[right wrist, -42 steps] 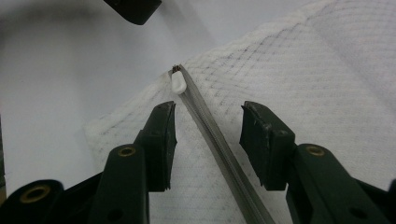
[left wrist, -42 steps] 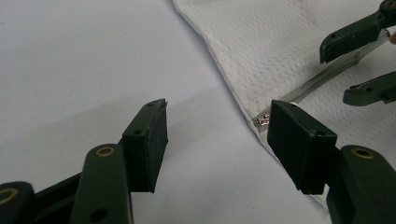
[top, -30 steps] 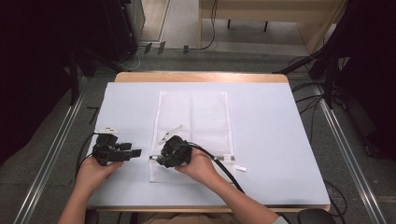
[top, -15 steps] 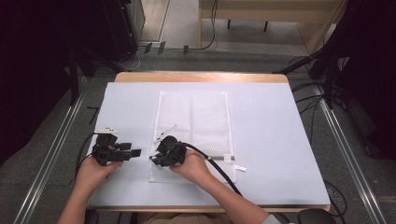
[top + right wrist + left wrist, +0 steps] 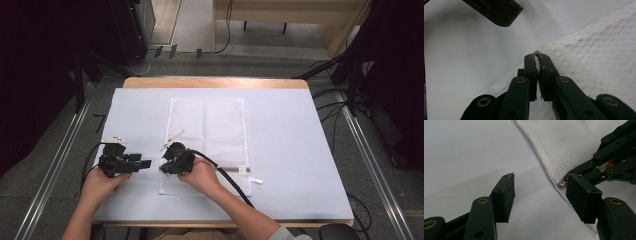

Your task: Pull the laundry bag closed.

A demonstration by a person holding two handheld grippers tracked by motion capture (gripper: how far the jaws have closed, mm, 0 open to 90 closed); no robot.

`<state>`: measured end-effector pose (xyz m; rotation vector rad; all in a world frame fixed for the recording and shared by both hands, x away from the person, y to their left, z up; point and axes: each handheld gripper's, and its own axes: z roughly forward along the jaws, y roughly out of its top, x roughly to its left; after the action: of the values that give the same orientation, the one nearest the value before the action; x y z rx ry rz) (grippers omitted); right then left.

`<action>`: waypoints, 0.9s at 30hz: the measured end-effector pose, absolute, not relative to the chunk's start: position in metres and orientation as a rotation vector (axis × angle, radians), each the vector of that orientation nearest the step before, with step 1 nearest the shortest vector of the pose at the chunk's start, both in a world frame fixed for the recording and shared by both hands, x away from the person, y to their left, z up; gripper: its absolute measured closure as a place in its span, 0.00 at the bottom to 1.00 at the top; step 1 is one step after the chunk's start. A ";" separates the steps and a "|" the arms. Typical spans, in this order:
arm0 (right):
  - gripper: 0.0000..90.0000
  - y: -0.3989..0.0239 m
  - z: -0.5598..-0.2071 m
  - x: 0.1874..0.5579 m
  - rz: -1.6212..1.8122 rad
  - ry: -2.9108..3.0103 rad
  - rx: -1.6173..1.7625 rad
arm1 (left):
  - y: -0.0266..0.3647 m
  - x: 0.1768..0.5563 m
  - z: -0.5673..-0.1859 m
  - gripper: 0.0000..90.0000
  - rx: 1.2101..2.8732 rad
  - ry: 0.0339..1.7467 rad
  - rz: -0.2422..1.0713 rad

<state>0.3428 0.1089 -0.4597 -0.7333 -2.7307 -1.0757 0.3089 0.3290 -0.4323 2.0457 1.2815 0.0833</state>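
Zipper pull (image 5: 535,53) between right fingers (image 5: 531,65)

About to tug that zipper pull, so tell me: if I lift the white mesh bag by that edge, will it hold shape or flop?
Likely flop: the mesh bag lies thin and flat. Probably light too. The right gripper pinches only the small zipper pull, so it may slip.

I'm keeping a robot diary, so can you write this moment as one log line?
right gripper: just closed on zipper pull at mesh bag edge | left gripper: open, empty, beside it | table
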 end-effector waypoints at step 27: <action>0.97 0.095 -0.424 0.347 -1.206 -2.747 -0.653 | 0.297 0.309 -0.436 0.56 2.189 1.066 -0.070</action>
<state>0.3466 0.0946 -0.4239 -0.6528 -2.7473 -1.2062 0.3092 0.2967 -0.4355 2.1885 1.0658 -0.0698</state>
